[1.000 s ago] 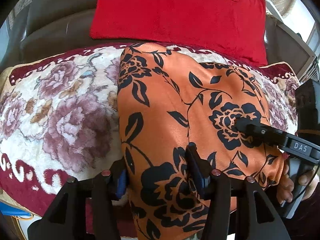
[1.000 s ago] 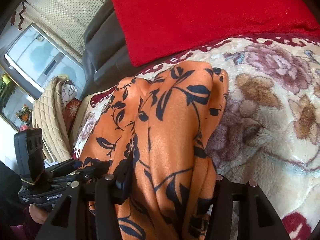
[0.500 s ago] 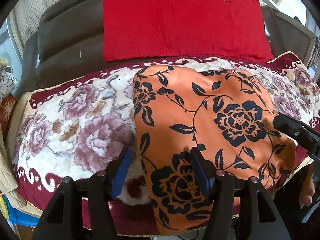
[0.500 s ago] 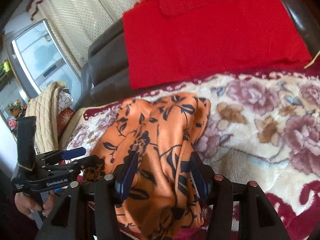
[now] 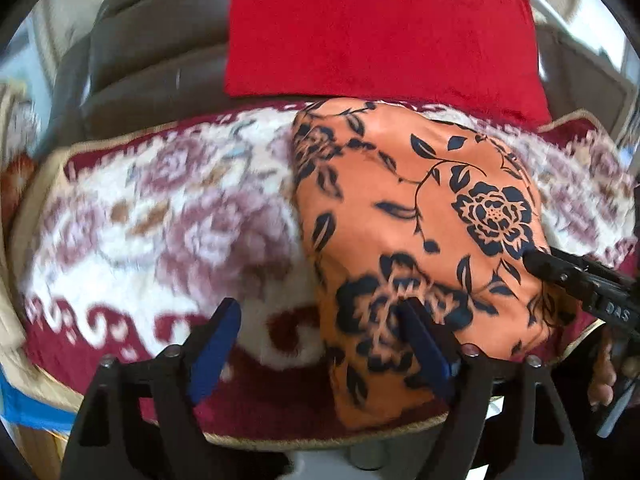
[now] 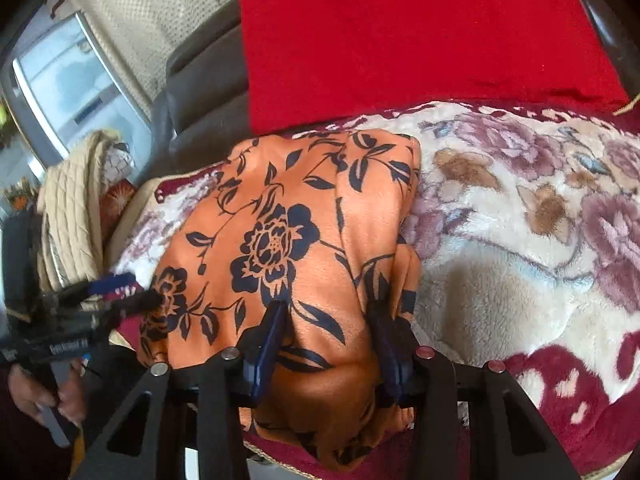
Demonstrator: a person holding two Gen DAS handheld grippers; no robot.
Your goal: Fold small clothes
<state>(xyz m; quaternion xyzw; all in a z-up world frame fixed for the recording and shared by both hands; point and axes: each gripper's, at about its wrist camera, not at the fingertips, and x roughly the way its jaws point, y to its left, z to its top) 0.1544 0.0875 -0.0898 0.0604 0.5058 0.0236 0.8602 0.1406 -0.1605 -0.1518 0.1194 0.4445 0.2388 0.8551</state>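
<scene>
Left wrist view. Orange floral garment (image 5: pixel 420 216) lying folded on floral plush blanket (image 5: pixel 160 216), toward the blanket's right half, near edge hanging over the front border. Red cushion (image 5: pixel 376 28) propped behind against dark sofa back (image 5: pixel 152 64). Left gripper (image 5: pixel 320 320) seen with blue-padded fingers (image 5: pixel 214 344) spread wide, jaws opening; left finger over bare blanket, right finger over the garment's lower left corner, no cloth pinched between pads. Right gripper (image 5: pixel 536 260) entering from the right edge, dark tip lying on the garment's right side. Hand (image 5: pixel 602 376) partly visible below it at the frame edge. Picture blurred at left and lower portions.

Right wrist view. Same orange floral garment (image 6: pixel 304 240) on the floral plush blanket (image 6: pixel 520 240), near end draped over the front edge. Right gripper (image 6: pixel 328 320) astride a raised bunch of the cloth at the near edge, jaws closing; fabric between both blue pads and bulging below them, pads appearing to touch the cloth on both sides. Left gripper (image 6: pixel 120 292) at far left, fingers parted beside the garment's left corner, apart from the cloth so far as blur allows. Hand (image 6: pixel 44 392) on its handle. Red cushion (image 6: pixel 420 40) behind; quilted beige item (image 6: pixel 68 208) and window (image 6: pixel 68 80) at left.
</scene>
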